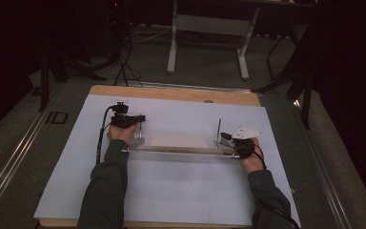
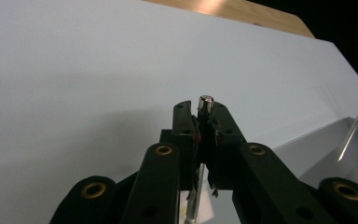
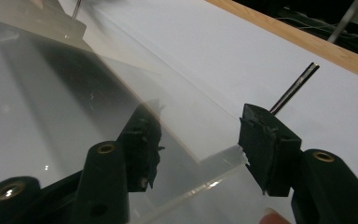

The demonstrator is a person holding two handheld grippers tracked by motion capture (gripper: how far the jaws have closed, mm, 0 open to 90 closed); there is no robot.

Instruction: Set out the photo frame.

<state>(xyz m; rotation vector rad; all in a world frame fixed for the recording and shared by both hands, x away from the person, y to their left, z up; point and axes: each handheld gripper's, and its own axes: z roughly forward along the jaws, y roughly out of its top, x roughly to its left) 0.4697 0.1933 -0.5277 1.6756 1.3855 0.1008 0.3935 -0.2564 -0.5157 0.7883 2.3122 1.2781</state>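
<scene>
Nearest the person, on the white-covered bench (image 1: 171, 191), a clear plastic stand (image 1: 178, 149) lies between both hands. At its left end, the left tongs (image 2: 204, 116) are clenched on an upright metal pin (image 2: 206, 101). At its right end, the right tongs (image 3: 198, 140) stand released astride the clear panel's edge, a second pin (image 3: 294, 88) rising just beyond.
</scene>
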